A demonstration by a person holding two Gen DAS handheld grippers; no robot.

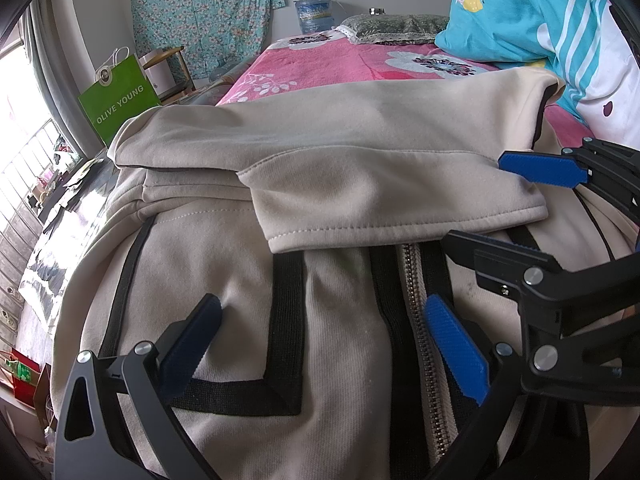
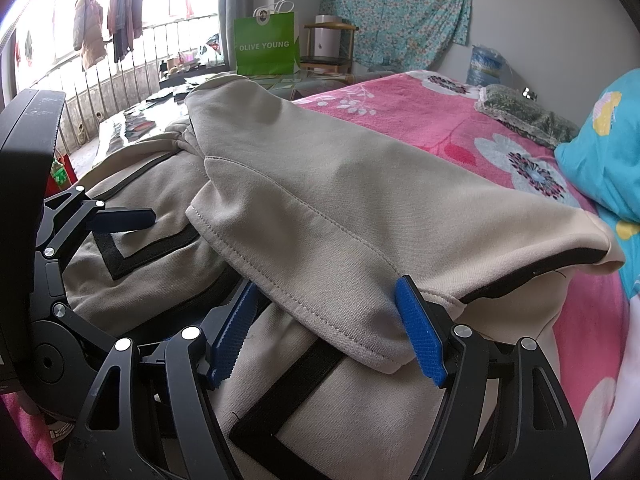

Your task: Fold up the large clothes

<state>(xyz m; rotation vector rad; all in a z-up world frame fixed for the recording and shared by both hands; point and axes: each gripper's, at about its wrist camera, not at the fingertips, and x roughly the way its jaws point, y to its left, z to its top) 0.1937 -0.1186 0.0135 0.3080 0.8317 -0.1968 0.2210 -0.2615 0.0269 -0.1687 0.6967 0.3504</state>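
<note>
Left cam: my left gripper sits spread wide over the beige jacket on the pink bedspread, gripping nothing, straddling the zipper. Right cam: right gripper also gapes open, empty, flanking the folded-over sleeve, probably to smooth it.

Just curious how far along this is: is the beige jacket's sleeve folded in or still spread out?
Folded in. The sleeve lies across the jacket front, its cuff over the top of the zipper.
</note>
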